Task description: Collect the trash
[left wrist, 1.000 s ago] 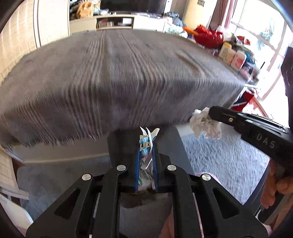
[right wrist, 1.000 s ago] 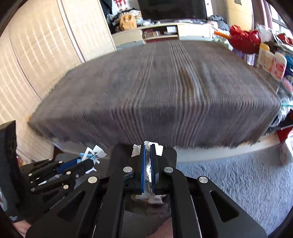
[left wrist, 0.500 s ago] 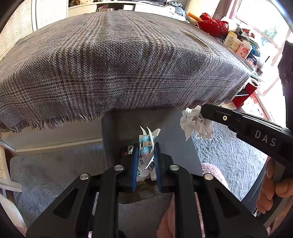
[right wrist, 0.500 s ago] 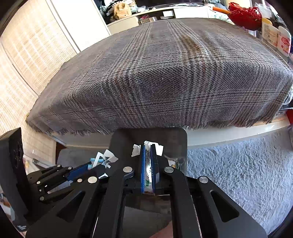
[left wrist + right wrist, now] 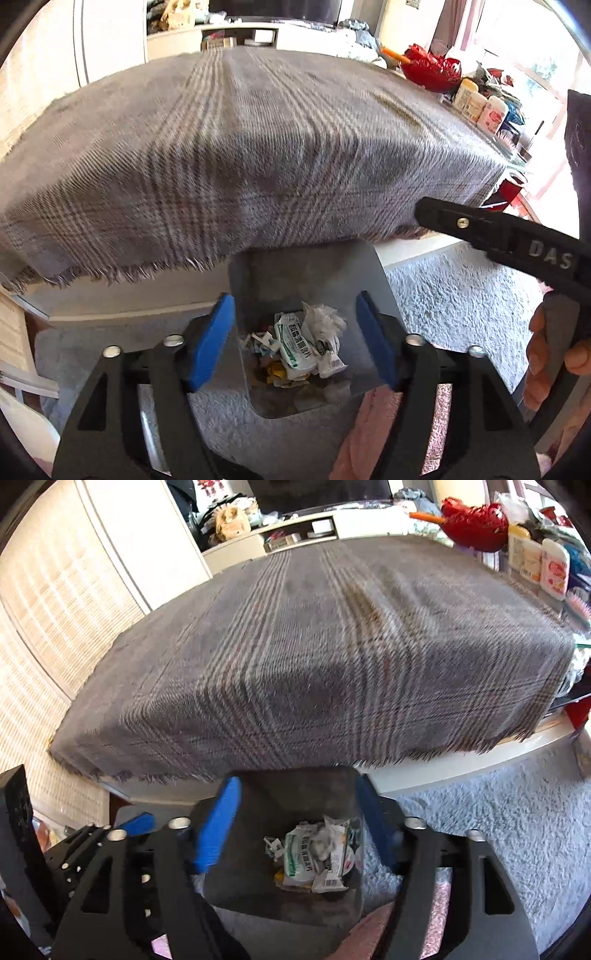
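Note:
A grey trash bin (image 5: 314, 266) (image 5: 295, 790) stands on the rug below the table edge. Inside lie a green-and-white wrapper (image 5: 293, 341) (image 5: 299, 856), a crumpled white tissue (image 5: 325, 319) (image 5: 321, 843) and small paper scraps (image 5: 264, 341). My left gripper (image 5: 295, 332) hangs above the bin, its jaws opening with nothing between the blue pads. My right gripper (image 5: 295, 816) is likewise over the bin, jaws opening and empty. The right gripper's black finger (image 5: 498, 236) shows at the right of the left wrist view, held by a hand (image 5: 554, 354).
A table under a grey plaid cloth (image 5: 240, 155) (image 5: 325, 657) overhangs the bin's far side. Bottles (image 5: 480, 107) and a red bowl (image 5: 430, 72) crowd its far right. A pale shaggy rug (image 5: 461, 295) covers the floor. Blinds (image 5: 44, 627) stand at left.
Both grippers were shut on paper trash above the bin; both have opened wide, and the scraps and tissue have dropped into the bin.

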The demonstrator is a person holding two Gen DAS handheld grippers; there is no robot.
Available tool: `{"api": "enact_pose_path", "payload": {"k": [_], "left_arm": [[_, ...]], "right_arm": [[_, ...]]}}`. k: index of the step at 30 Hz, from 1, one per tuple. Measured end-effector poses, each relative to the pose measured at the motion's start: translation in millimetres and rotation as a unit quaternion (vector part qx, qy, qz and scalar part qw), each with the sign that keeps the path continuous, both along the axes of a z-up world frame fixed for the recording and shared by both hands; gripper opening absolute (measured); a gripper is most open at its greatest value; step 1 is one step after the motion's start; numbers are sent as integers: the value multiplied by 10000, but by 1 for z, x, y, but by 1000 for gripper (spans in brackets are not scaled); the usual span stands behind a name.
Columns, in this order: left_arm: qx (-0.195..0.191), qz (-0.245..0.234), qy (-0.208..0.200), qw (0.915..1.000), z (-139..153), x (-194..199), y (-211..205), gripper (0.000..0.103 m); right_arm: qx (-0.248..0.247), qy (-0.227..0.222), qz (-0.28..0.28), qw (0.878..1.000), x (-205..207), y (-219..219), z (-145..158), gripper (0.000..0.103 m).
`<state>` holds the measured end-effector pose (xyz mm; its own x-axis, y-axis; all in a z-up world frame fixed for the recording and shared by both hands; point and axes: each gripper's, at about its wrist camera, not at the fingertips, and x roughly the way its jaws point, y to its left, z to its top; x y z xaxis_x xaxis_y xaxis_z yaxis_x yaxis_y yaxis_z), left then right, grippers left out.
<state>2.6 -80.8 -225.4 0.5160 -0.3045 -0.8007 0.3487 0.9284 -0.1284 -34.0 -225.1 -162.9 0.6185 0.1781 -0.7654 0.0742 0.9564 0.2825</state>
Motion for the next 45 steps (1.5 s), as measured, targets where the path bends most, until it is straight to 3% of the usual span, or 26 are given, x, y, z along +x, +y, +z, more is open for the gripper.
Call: {"api": "enact_pose_path", "payload": {"k": [1,3,11,16,26,34,45], "left_arm": [[7,13,-65,10000,4,-2,2,81],[-8,68,-260,9996,17,-6,8,94],[-191,432,-961,9943,84,-22,34,95],[-192,777,-1409,9868,124,-33,55,95],[-268,1009,-2310,9673,191,-68,88,95],[-297,1168,-2789,9527,226,-92,96,95],[-302,1211,-2969,9467,241,-105,95,95]], "right_arm": [[-52,-58,-31,10000,-1,-2,5,95],[-275,-245,-82,9993,-9,-5,23,100],[-724,-1109,-293,9908,-37,-13,86,100],[-1013,-1871,-582,9754,-61,-21,126,100],[-1661,-2586,-829,9480,-94,-20,173,100],[-1427,-2834,-829,9447,-112,-21,197,100],[-1575,-2941,-930,9381,-122,-18,211,100]]}}
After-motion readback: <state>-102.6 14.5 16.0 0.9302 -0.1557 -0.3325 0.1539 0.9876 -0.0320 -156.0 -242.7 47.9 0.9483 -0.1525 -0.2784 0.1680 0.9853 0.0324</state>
